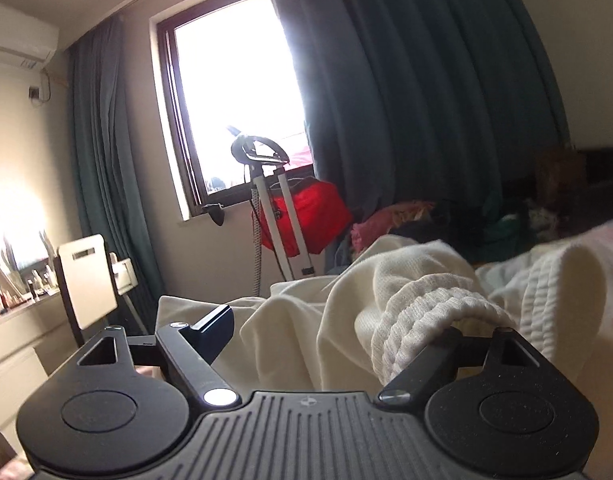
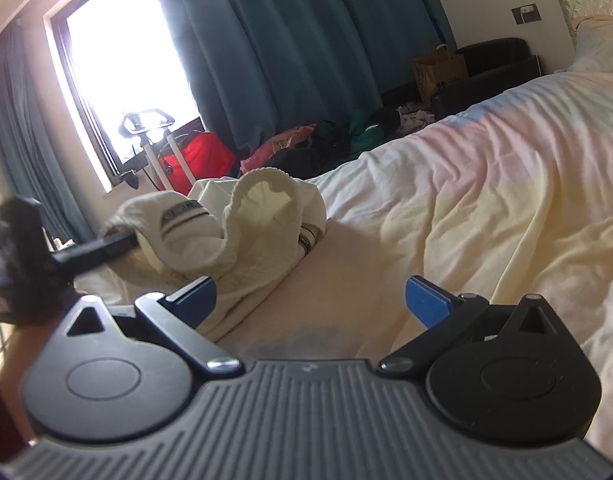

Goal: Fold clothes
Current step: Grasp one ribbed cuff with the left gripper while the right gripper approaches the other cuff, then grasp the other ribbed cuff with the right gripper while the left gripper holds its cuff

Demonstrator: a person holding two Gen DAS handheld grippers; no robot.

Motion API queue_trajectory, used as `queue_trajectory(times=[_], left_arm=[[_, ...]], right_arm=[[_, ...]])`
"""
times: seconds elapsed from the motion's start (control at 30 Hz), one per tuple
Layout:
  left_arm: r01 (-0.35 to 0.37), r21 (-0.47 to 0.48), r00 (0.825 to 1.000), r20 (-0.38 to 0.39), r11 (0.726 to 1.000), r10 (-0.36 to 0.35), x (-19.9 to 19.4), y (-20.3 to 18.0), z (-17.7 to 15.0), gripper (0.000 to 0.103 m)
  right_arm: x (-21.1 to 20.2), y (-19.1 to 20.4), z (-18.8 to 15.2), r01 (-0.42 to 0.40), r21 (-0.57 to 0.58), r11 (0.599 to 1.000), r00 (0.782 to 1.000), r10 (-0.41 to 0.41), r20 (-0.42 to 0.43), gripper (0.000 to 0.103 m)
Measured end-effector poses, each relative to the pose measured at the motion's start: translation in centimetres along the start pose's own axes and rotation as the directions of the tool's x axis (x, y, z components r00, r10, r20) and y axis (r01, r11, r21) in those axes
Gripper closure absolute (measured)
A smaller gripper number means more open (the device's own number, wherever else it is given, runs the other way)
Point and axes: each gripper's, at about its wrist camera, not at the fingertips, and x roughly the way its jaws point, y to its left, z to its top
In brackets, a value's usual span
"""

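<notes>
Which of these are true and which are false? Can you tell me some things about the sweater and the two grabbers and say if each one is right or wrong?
1. The cream sweater lies on the bed. True.
2. The right gripper is squeezing the sweater. False: its fingers stand wide apart with nothing between them.
3. The left gripper has the sweater's ribbed cuff draped over one finger. True.
4. The curtains are bright yellow. False: they are dark teal.
5. A red bag sits under the window. True.
6. The sweater is folded into a neat square. False: it is bunched up and rumpled.
</notes>
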Motion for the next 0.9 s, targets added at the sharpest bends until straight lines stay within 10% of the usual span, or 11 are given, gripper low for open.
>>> queue_trajectory(times=[0.17,0.53,0.9], left_arm=[[0.065,-0.150,0.997,0.053,0.987,-0.057,-4.5,3.9,2.5,0.084],[0.171,-0.150,0.982,0.104,0.974,-0.157,-21.4,12.4,2.4,0.090],[0.116,-0.268,0.981,-0.122,0.956,-0.154,-24.5,20.5,-6.0,0.089]], right_arm=[[-0.2,0.7,-0.5,0.014,-0.017,1.000,1.000,-0.014,0.013,0.000],[-5.4,3.1,-0.6,-0.009,-0.122,0.992,0.997,0.018,0.077,0.000],[-7.3,7.4,-5.5,-0.189,-0.207,0.960,0.956,0.131,-0.264,0.000]])
